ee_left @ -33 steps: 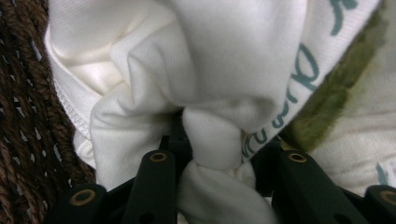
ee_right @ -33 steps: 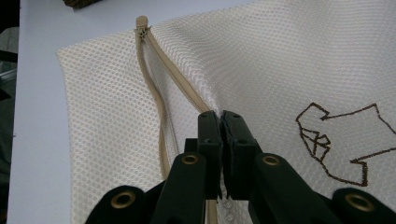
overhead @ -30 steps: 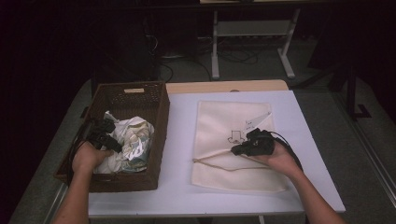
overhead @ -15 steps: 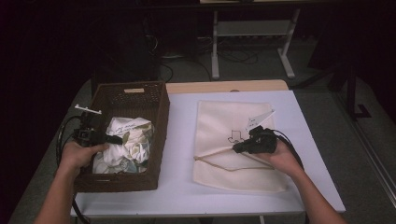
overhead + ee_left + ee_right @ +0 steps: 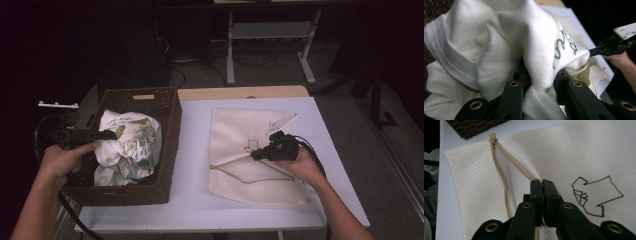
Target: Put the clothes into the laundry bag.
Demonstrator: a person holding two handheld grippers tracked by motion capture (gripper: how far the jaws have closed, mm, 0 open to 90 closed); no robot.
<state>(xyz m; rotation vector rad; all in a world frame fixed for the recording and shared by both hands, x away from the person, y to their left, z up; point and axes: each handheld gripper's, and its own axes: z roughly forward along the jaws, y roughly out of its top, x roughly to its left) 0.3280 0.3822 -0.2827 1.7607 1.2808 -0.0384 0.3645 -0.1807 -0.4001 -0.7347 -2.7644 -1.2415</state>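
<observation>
White shirt [image 5: 129, 145] bunched up in brown basket [image 5: 170, 125] at table's left side. Left gripper [image 5: 107, 134] pinches fold of shirt cloth [image 5: 534, 62] between its jaws, above basket. Mesh bag [image 5: 250, 125] lies flat on white table [image 5: 195, 150], just right of basket. Right gripper [image 5: 256, 155] squeezed tight on top edge of bag's open zipper [image 5: 504, 180], lifting it a little off bottom layer.

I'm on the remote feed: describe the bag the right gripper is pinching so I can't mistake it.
On the white table, right of the dark brown wicker basket, lies a flat cream mesh laundry bag. The right gripper is shut on its tan zipper edge. A brown stitched shirt outline marks it.
</observation>
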